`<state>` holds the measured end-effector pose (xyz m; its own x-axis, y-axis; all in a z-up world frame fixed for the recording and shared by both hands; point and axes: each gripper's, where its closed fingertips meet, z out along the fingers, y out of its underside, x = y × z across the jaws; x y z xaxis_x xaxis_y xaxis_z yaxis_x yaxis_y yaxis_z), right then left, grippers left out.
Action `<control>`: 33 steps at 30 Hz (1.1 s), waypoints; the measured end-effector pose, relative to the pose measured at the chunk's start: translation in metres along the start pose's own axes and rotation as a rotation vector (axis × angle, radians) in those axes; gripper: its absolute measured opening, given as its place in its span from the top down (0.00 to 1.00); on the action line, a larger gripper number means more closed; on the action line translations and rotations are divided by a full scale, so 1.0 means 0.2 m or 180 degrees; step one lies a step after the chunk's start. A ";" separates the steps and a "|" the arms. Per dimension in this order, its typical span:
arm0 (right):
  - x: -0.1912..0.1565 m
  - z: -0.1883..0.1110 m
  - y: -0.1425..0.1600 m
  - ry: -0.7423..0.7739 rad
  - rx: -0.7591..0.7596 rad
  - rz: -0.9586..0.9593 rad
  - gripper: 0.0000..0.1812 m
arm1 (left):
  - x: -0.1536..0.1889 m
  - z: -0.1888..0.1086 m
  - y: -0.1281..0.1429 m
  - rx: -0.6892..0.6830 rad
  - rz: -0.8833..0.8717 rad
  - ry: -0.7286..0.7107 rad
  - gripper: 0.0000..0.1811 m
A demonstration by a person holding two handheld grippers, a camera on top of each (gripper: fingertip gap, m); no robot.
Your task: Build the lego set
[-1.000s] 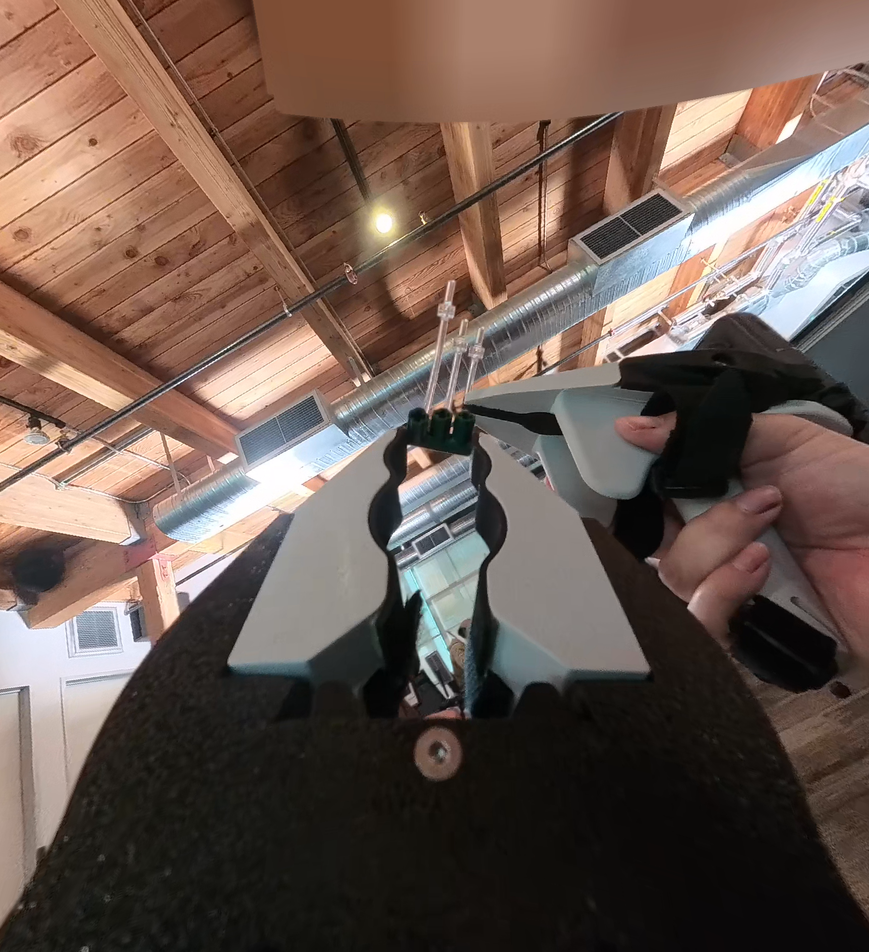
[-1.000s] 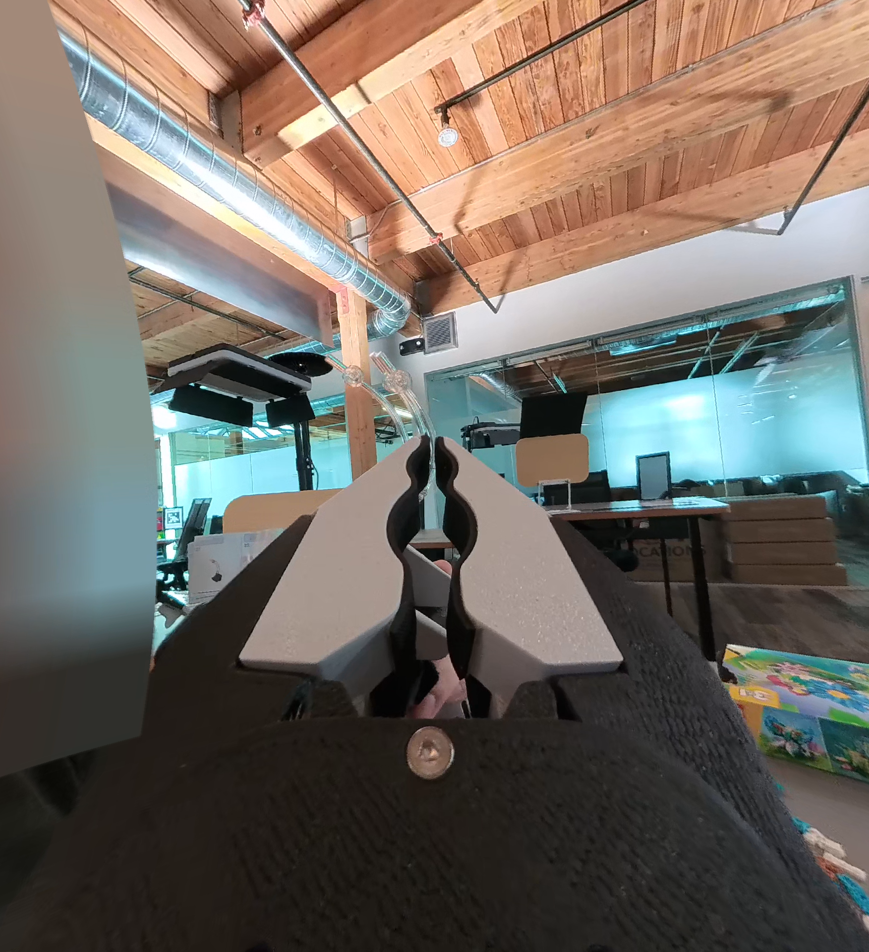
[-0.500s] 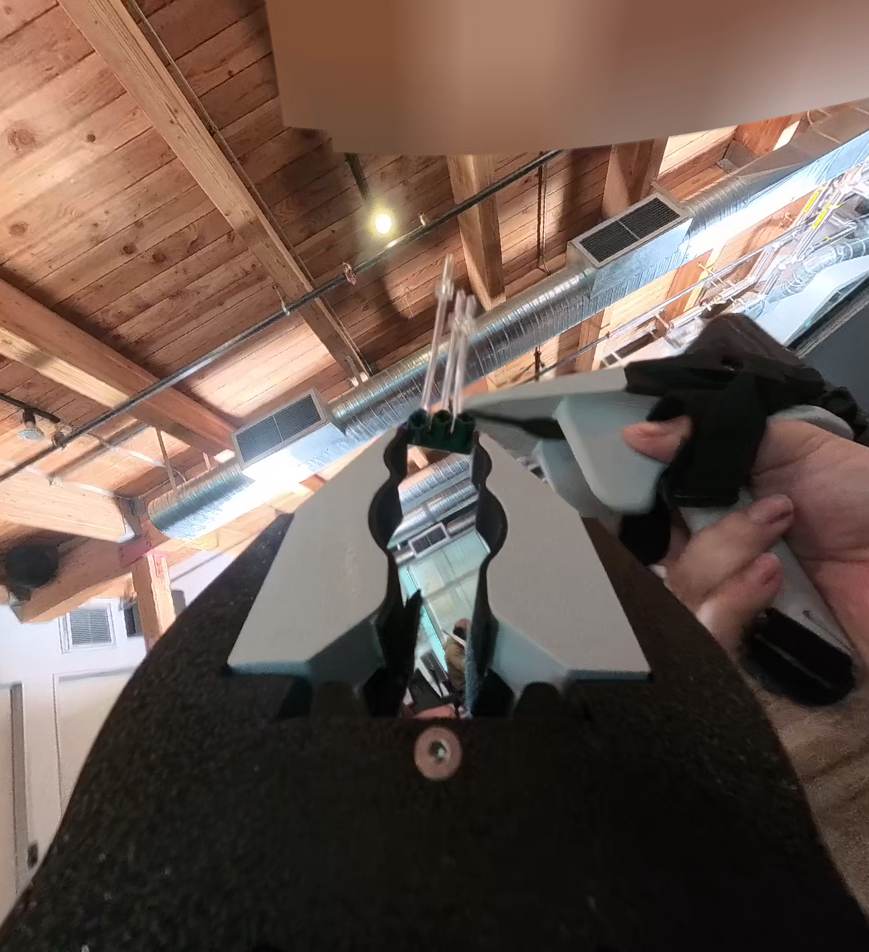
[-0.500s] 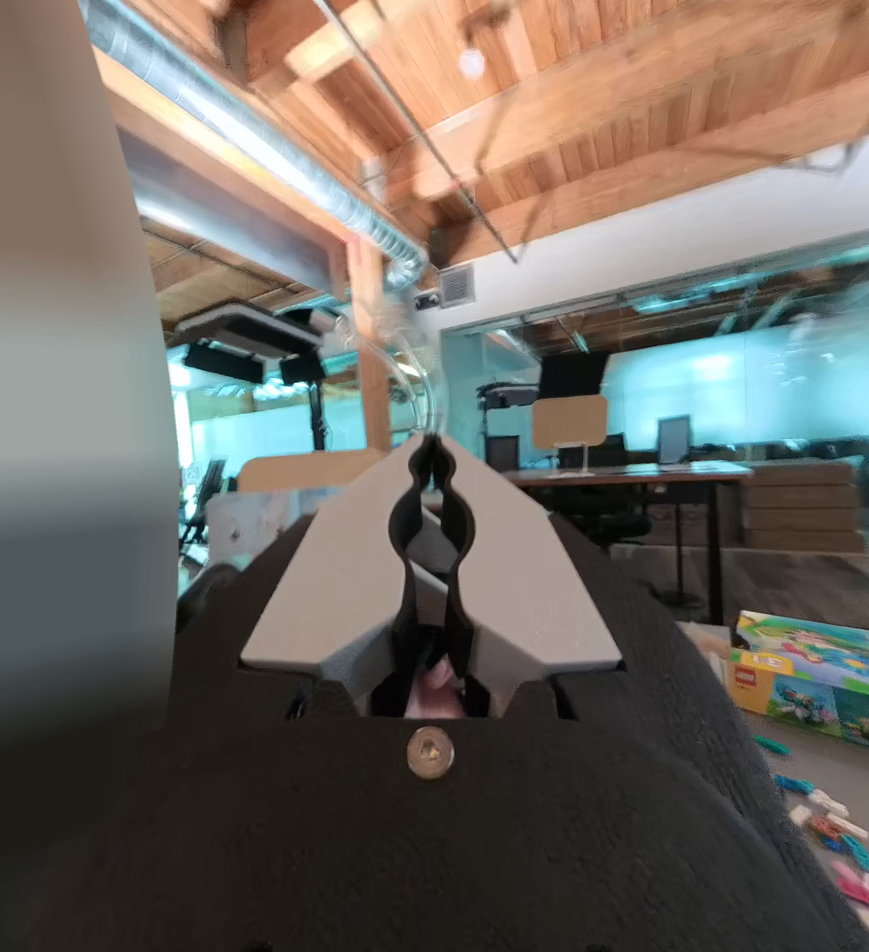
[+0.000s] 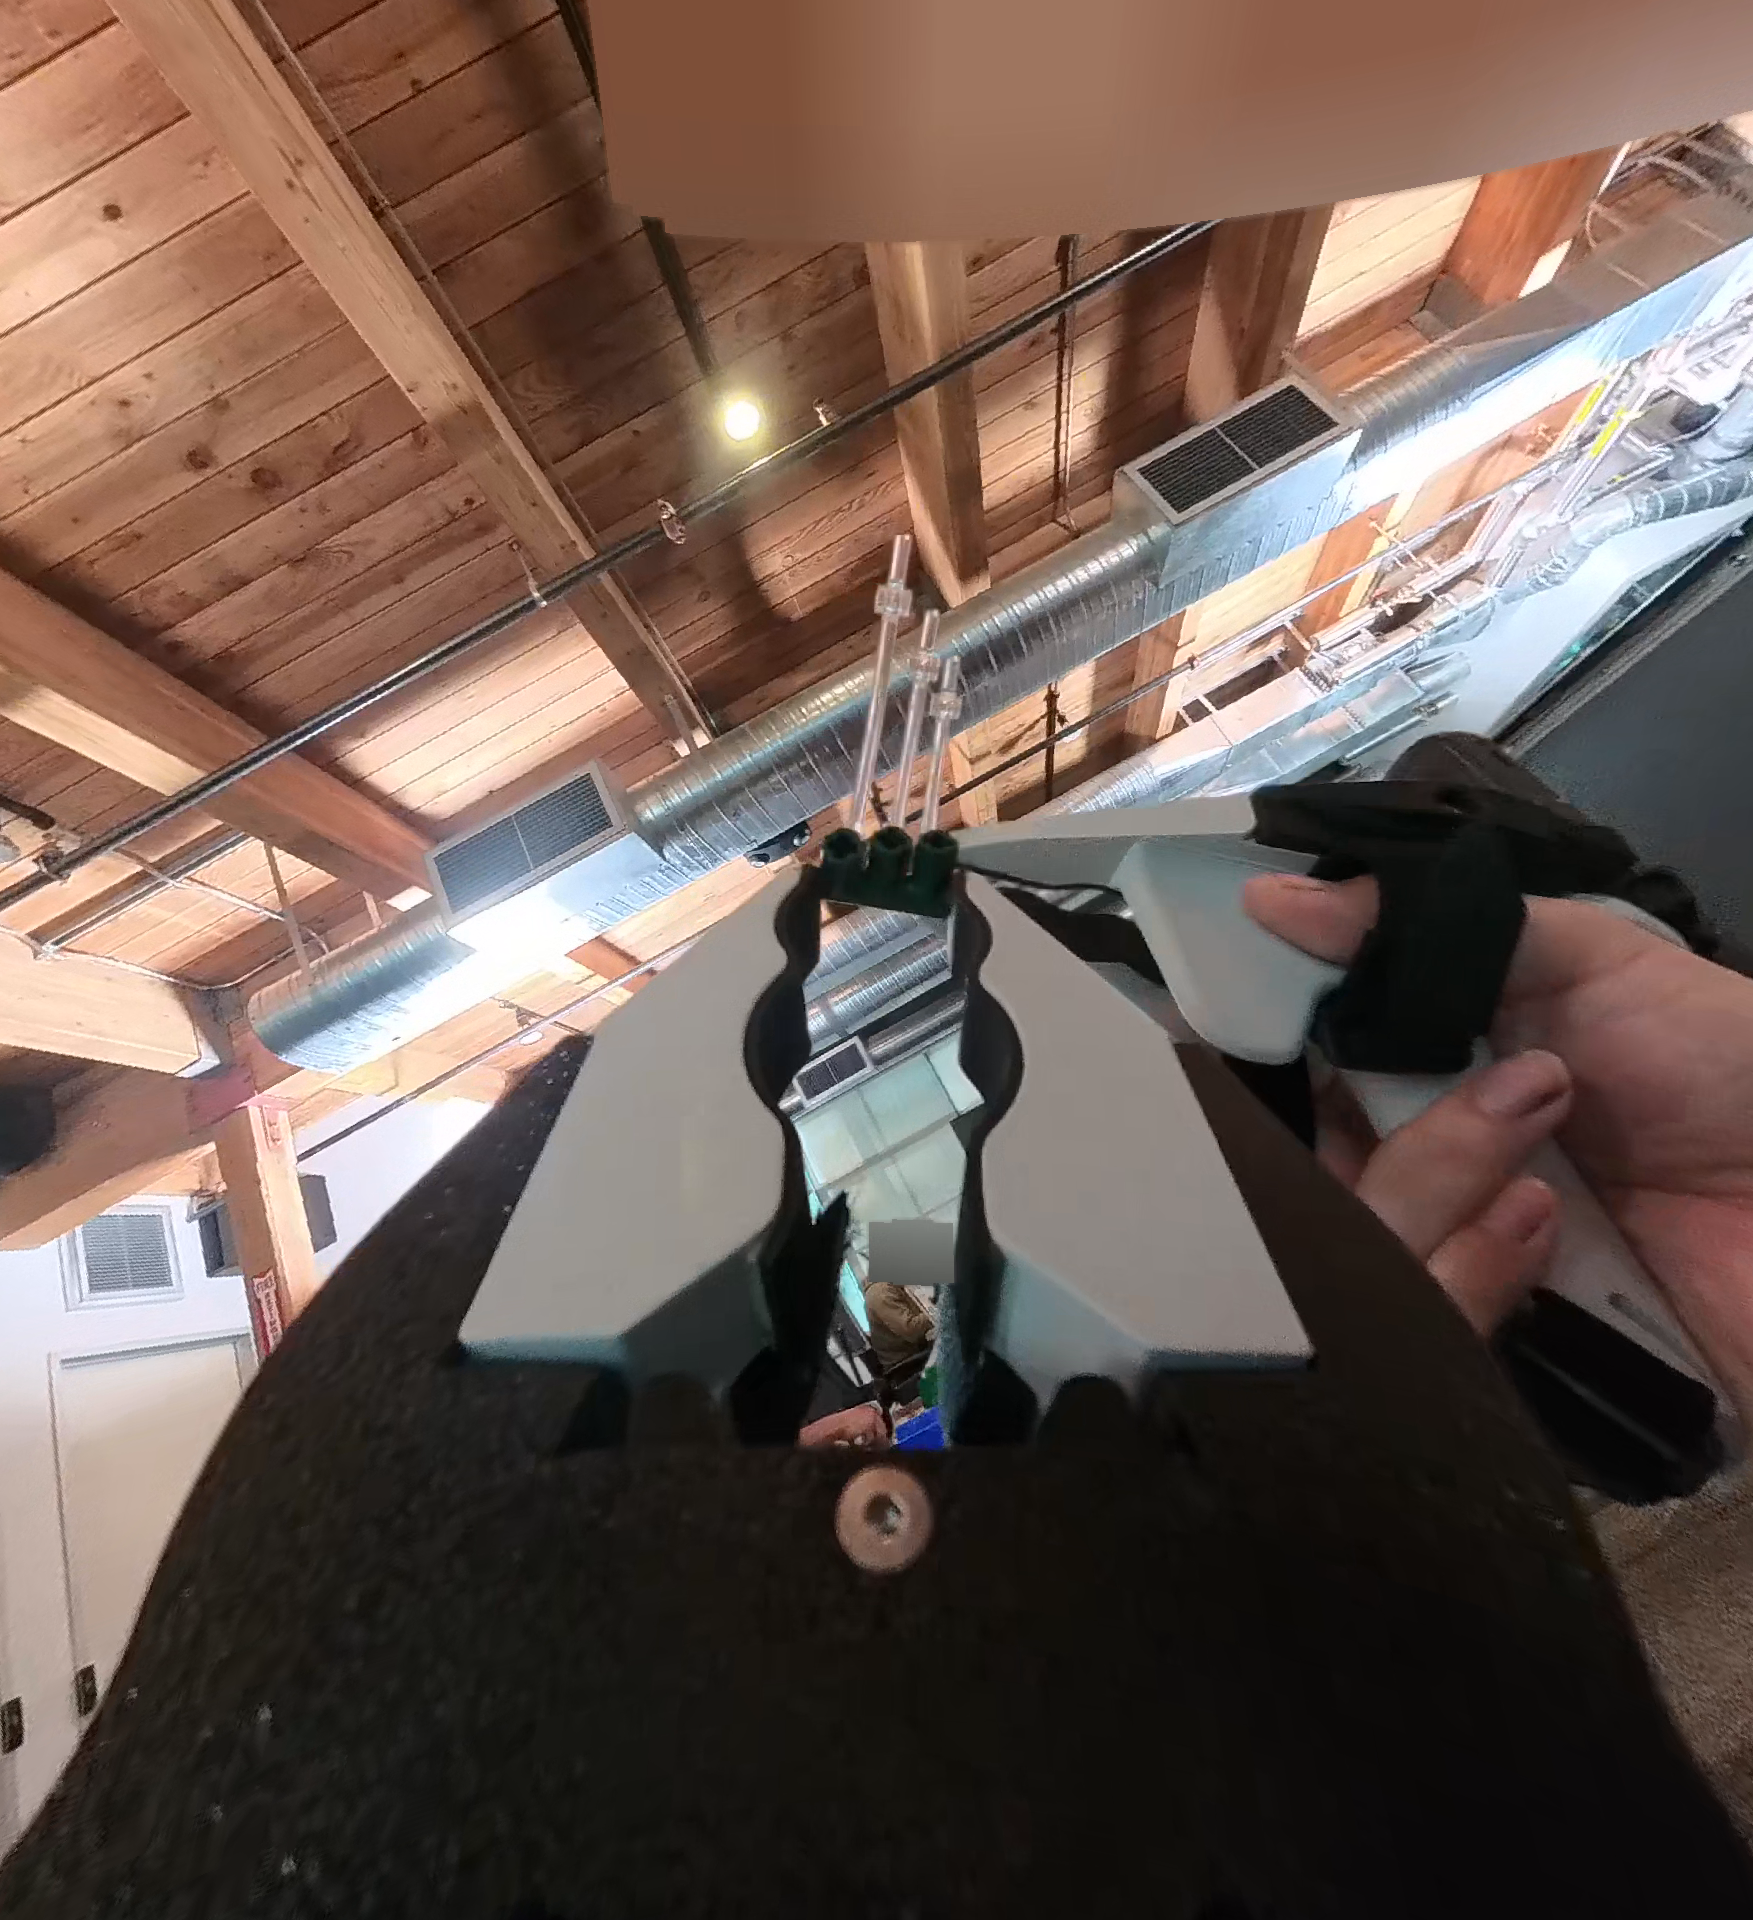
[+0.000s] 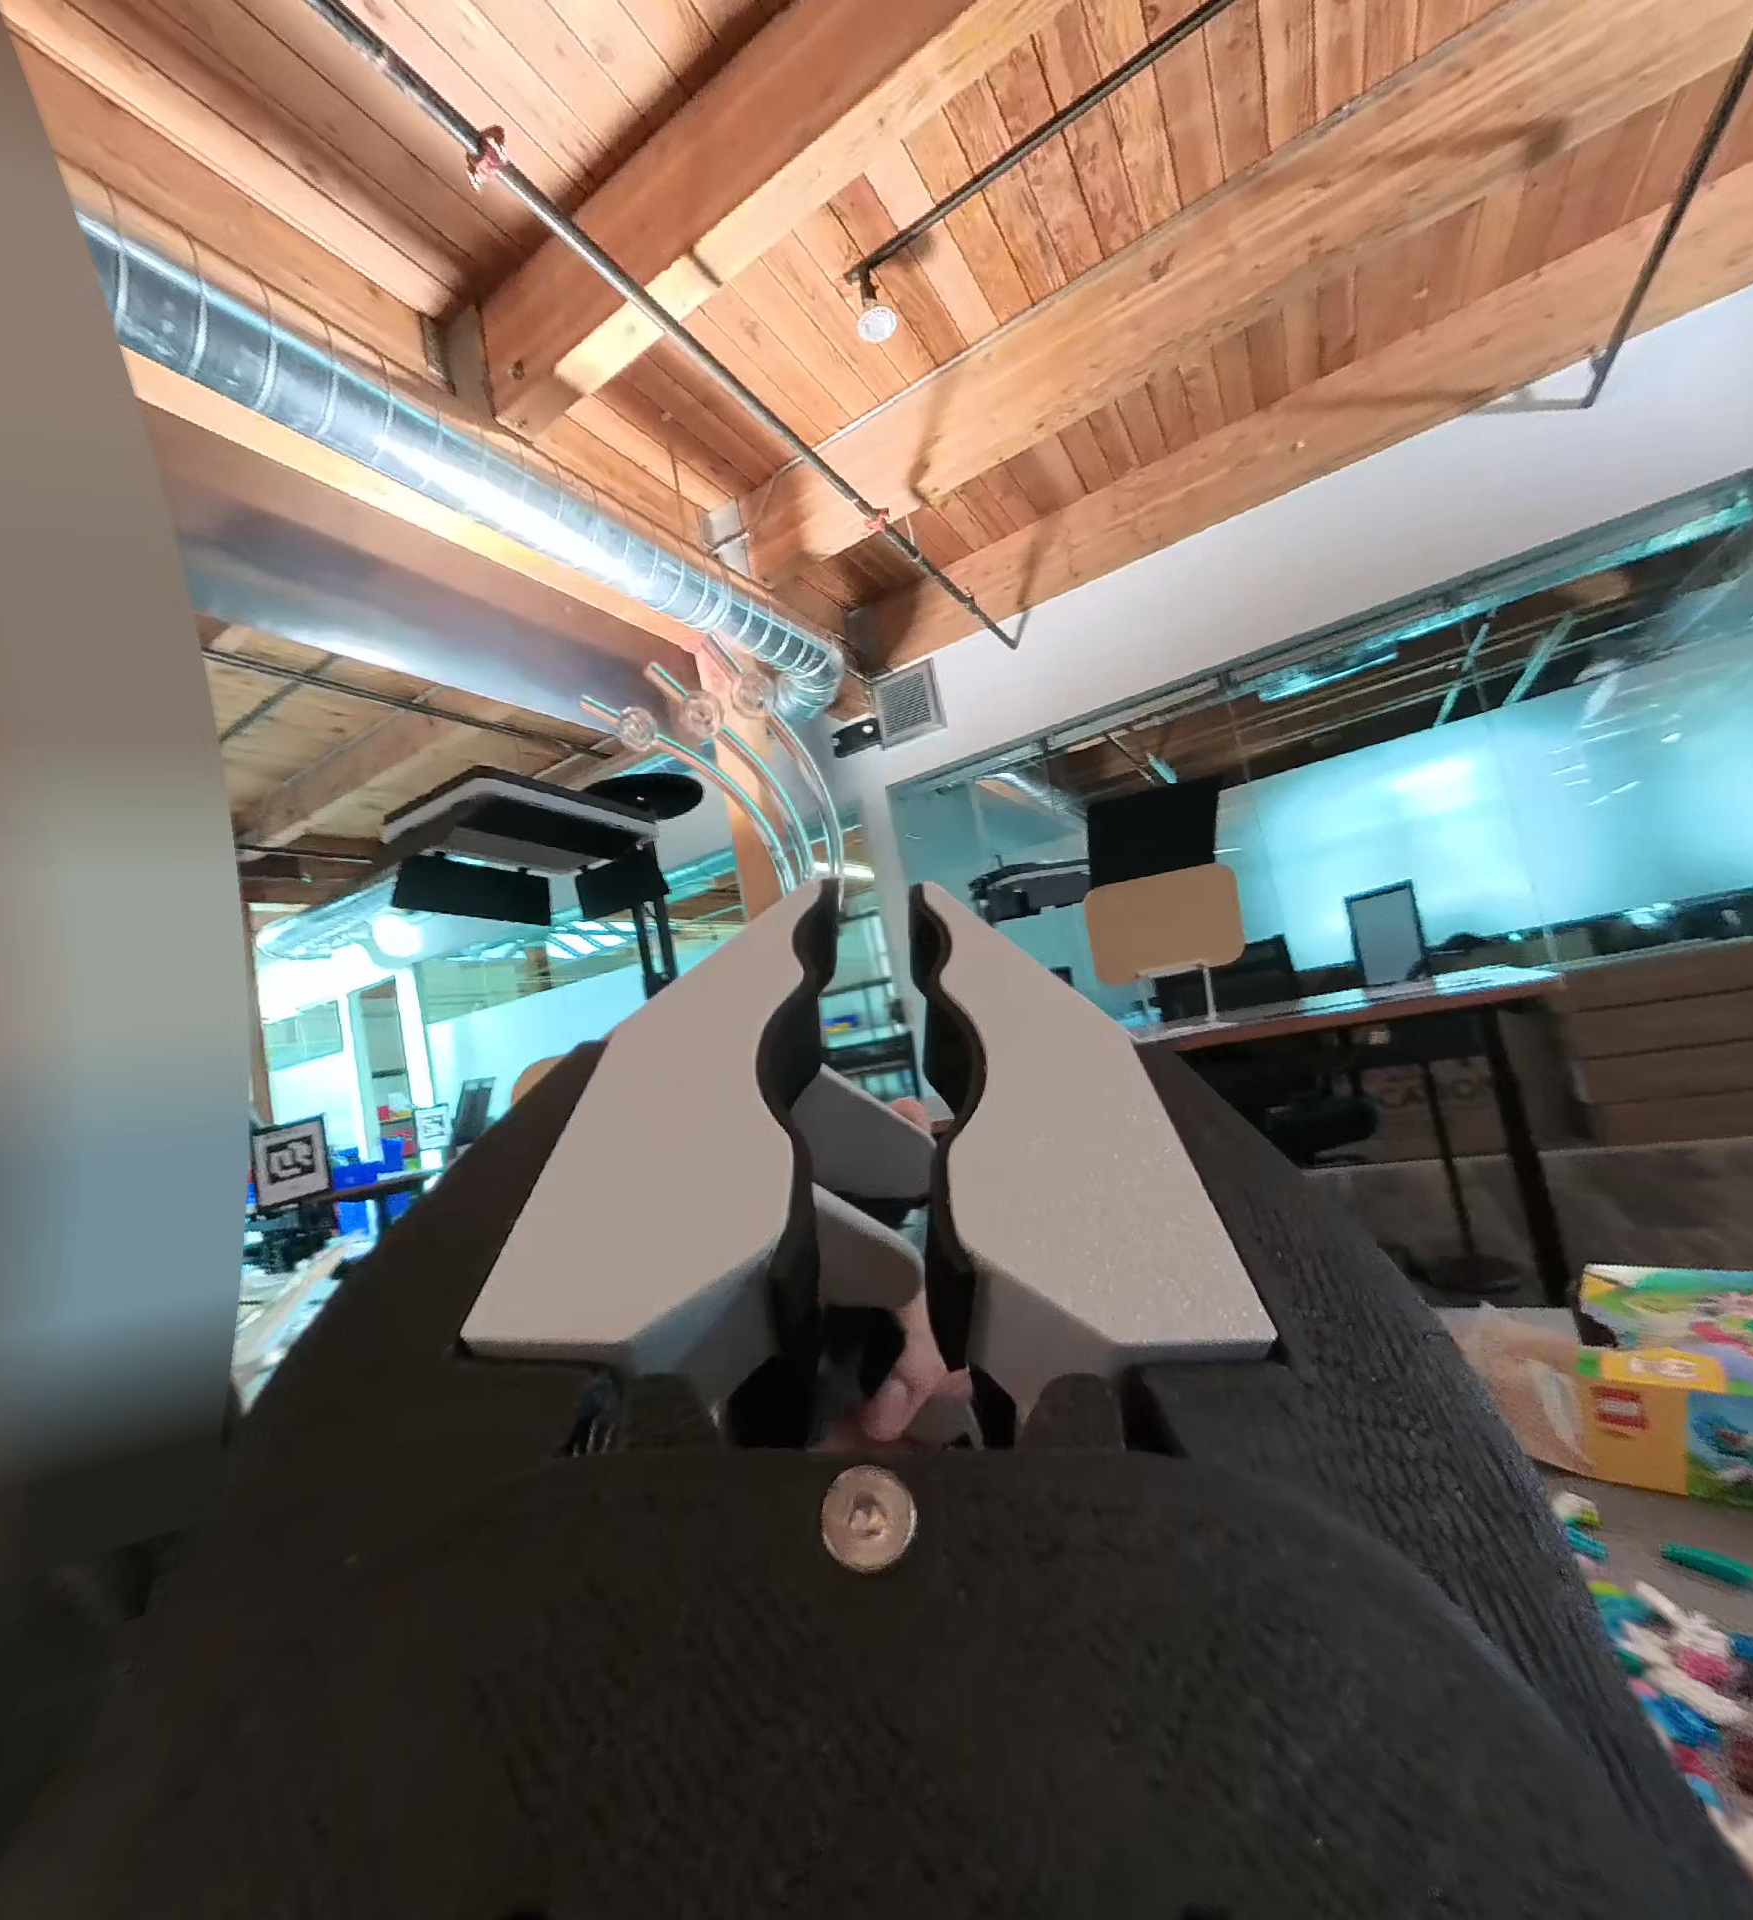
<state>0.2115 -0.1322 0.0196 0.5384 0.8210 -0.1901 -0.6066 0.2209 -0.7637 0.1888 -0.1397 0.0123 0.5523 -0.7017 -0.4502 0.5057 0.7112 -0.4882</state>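
In the left wrist view, the left gripper (image 5: 887, 899) points up toward a wooden plank ceiling (image 5: 228, 343). Its grey fingers are clamped at their tips on a small dark green lego brick with three sockets (image 5: 887, 865), and three thin clear plastic stems (image 5: 908, 727) rise from those sockets, close together and leaning slightly right. Above the stems there is only open air up to a silver ventilation duct (image 5: 1038, 634) and the beams. From the right, the right gripper (image 5: 965, 862) comes in sideways, held by a person's hand (image 5: 1630, 1122) in a black strap; its tip lies just beside the right edge of the green brick, and whether it touches cannot be told.

In the right wrist view, the right gripper's fingers stand slightly apart with a narrow gap at the tips, gripping nothing. The three clear stems (image 6: 747, 790) curve up and left from just beyond the left fingertip; the brick itself is hidden behind the fingers. Far right and low, a colourful lego box (image 6: 1724, 1392) sits on the floor, with scattered loose lego pieces (image 6: 1703, 1673) nearer, well apart from the gripper. A wooden desk (image 6: 1371, 1013) stands farther back before glass walls.
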 end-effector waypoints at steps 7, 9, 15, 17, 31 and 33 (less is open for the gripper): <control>-0.02 -0.01 -0.01 -0.0197 -0.0023 0.0207 0.99 | 0.04 0.01 0.02 -0.0042 -0.0011 0.0072 0.88; -0.02 -0.02 0.00 -0.0193 -0.0061 0.0188 0.99 | 0.05 0.01 0.03 -0.0043 -0.0031 0.0068 0.88; -0.01 -0.03 0.01 -0.0165 -0.0127 0.0150 0.99 | 0.06 0.01 0.03 -0.0061 -0.0076 0.0075 0.88; -0.01 -0.04 0.00 -0.0168 -0.0106 0.0151 0.99 | 0.06 0.02 0.03 -0.0067 -0.0080 0.0094 0.88; -0.03 -0.06 0.00 -0.0125 -0.0111 0.0026 0.99 | 0.09 0.02 0.05 -0.0076 -0.0253 0.0150 0.88; -0.03 -0.06 0.00 -0.0122 -0.0107 0.0015 0.99 | 0.09 0.02 0.05 -0.0073 -0.0285 0.0165 0.88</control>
<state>0.2150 -0.1440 0.0128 0.5123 0.8417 -0.1704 -0.5888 0.1998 -0.7832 0.2058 -0.1451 0.0021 0.4702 -0.7640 -0.4418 0.5360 0.6449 -0.5448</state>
